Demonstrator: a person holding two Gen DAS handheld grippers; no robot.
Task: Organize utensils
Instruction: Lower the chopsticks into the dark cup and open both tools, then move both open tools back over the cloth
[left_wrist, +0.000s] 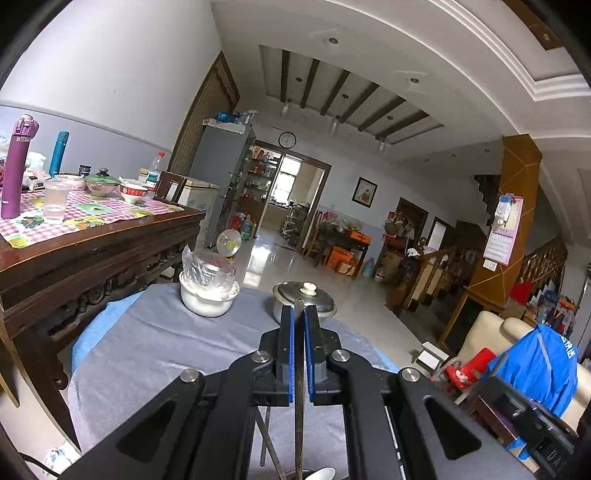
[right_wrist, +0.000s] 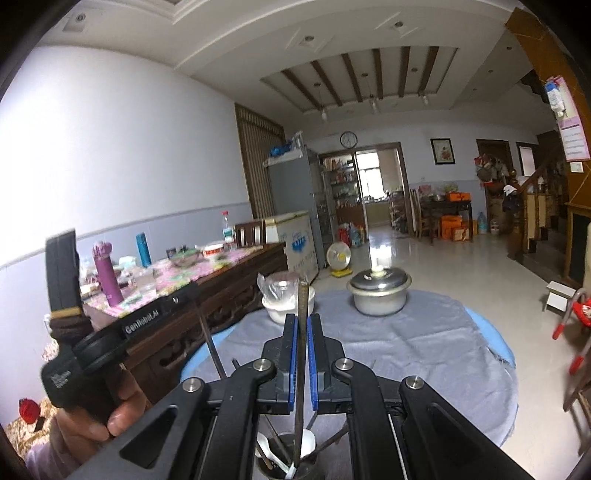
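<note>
My left gripper (left_wrist: 299, 314) is shut on a thin chopstick (left_wrist: 299, 424) that runs down between the blue pads toward the bottom edge, where a white spoon (left_wrist: 325, 473) and another stick (left_wrist: 269, 448) show. My right gripper (right_wrist: 303, 321) is shut on a dark chopstick (right_wrist: 303, 354) standing upright, its lower end inside a metal utensil holder (right_wrist: 284, 465) that holds a white spoon (right_wrist: 307, 443) and several sticks. The left gripper's body (right_wrist: 70, 362), held in a hand, shows at the left of the right wrist view with its chopstick (right_wrist: 210, 339).
A round table with a grey cloth (right_wrist: 424, 343) carries a white bowl with plastic-wrapped contents (right_wrist: 284, 299) and a lidded steel pot (right_wrist: 380, 291). A wooden sideboard (left_wrist: 92, 251) with bottles, cups and bowls stands to the left. A red stool (right_wrist: 576, 321) stands at the right.
</note>
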